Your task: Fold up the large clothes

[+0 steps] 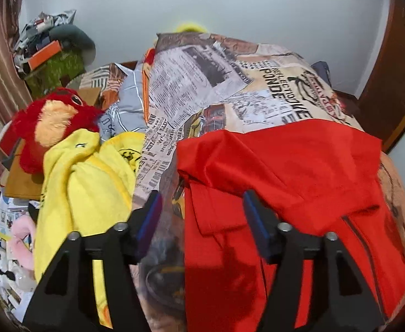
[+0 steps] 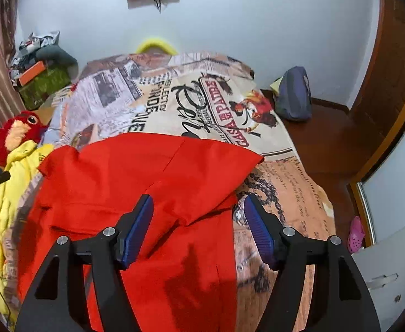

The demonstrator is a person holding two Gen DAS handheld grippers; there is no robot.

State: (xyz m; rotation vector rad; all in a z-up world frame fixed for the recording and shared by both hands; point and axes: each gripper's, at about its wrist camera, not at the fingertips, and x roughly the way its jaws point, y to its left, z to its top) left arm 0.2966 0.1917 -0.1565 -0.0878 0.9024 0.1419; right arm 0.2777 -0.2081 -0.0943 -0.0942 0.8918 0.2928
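A large red garment [image 1: 285,166] lies on the bed, its upper part folded down over the lower part. In the left wrist view my left gripper [image 1: 201,196] hangs open above the garment's left edge, with nothing between its blue pads. The right wrist view shows the same red garment [image 2: 147,171]. My right gripper [image 2: 199,199] stands open over its right edge, where the fold ends. Neither gripper's pads touch the cloth.
A newspaper-print bedcover [image 2: 174,96] covers the bed. A yellow garment [image 1: 86,182] and a red plush toy [image 1: 50,121] lie to the left of the red garment. A blue bag [image 2: 295,96] and a pink shoe [image 2: 356,233] are on the floor to the right. Clutter is piled in the far left corner.
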